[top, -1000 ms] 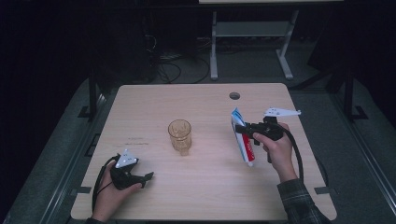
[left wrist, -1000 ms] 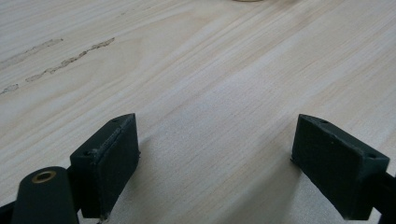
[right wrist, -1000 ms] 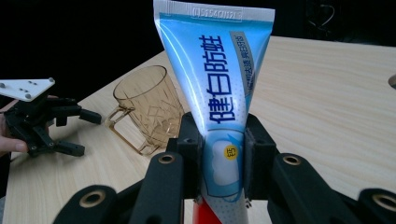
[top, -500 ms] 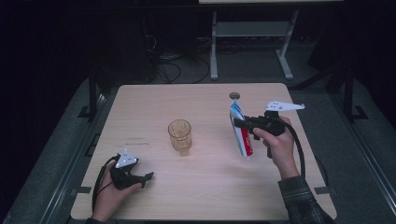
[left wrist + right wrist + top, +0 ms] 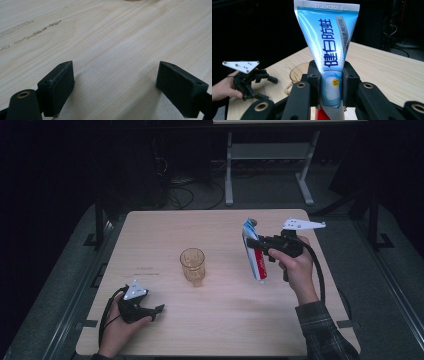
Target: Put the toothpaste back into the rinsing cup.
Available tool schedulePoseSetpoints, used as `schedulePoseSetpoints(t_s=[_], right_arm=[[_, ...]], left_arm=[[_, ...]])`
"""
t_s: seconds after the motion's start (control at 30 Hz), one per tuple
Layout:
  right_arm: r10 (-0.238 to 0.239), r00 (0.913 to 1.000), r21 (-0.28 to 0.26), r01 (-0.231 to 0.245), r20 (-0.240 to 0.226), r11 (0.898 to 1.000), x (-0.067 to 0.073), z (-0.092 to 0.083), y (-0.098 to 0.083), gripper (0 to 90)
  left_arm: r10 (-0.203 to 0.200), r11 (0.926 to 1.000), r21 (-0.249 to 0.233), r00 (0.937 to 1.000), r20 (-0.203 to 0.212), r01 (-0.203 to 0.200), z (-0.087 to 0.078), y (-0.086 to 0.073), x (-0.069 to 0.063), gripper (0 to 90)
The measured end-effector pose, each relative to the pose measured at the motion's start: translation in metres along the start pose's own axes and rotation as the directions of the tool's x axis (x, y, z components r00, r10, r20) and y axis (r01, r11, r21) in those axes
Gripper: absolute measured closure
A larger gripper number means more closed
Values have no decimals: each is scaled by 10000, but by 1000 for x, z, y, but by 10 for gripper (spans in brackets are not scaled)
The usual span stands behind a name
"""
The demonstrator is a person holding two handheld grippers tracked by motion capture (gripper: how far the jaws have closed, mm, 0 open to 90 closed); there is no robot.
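- Toothpaste tube [image 5: 254, 255] clamped mid-body in right claw [image 5: 253, 243], off the worktop [image 5: 225, 330]; soft tube could slip.
- Could knock glass [image 5: 193, 265].
- Left claw [image 5: 156, 310] wide, empty.

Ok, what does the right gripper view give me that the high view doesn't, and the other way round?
The right gripper view alone shows the printing on the tube, its crimped end up, and the pads pressing on its sides. The high view alone shows the whole table, the tube hanging clear of it in the right gripper, a red band low on the tube, and both forearms. Both show the tube, the glass and the left gripper resting on the table.
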State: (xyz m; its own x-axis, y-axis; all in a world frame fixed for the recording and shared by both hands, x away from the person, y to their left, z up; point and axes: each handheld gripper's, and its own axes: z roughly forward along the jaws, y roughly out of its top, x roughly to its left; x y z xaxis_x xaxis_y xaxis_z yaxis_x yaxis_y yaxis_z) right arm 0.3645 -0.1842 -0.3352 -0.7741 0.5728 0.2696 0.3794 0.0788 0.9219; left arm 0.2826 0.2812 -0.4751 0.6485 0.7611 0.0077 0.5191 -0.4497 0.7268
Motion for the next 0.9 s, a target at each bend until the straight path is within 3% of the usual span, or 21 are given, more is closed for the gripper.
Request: schedulePoseSetpoints(t_s=[0.9], right_arm=[[-510, 9976, -42, 508, -470, 9987, 15, 41, 45, 723]], left_arm=[[23, 10000, 1, 10000, 37, -23, 0, 0, 0, 138]])
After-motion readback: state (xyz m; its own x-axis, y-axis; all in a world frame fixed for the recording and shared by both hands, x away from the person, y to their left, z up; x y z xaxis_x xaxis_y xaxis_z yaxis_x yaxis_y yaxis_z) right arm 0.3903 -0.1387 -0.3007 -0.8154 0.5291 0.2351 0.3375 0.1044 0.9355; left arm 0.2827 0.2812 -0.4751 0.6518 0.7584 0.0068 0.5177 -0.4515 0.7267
